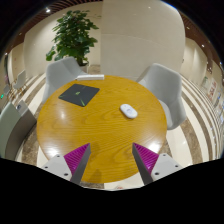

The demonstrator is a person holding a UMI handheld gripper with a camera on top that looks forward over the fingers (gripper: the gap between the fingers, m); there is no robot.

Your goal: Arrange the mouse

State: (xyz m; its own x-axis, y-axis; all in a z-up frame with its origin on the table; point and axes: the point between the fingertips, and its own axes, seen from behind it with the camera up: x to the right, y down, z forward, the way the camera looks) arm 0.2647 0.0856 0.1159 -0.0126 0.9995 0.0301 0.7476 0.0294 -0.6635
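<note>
A round table (95, 125) of warm, yellow-brown wood with visible grain fills the middle of the view. On it lies a small white mouse (129, 111), smooth and oval, right of the table's centre and well ahead of the gripper (110, 160). Left of the mouse, and well apart from it, lies a flat dark square pad (79, 94), matte, set at an angle to the table's edge.

The jaws stand wide apart with nothing between them, their magenta pads (76, 157) facing inward over the near part of the table. The mouse lies beyond the fingers, nearer the right one's line.

Two pale, smooth-shelled chairs stand at the far side: one (61, 72) behind the pad, another (165, 87) to the right behind the mouse. A leafy green plant (73, 35) stands beyond the left chair, before a light wall.
</note>
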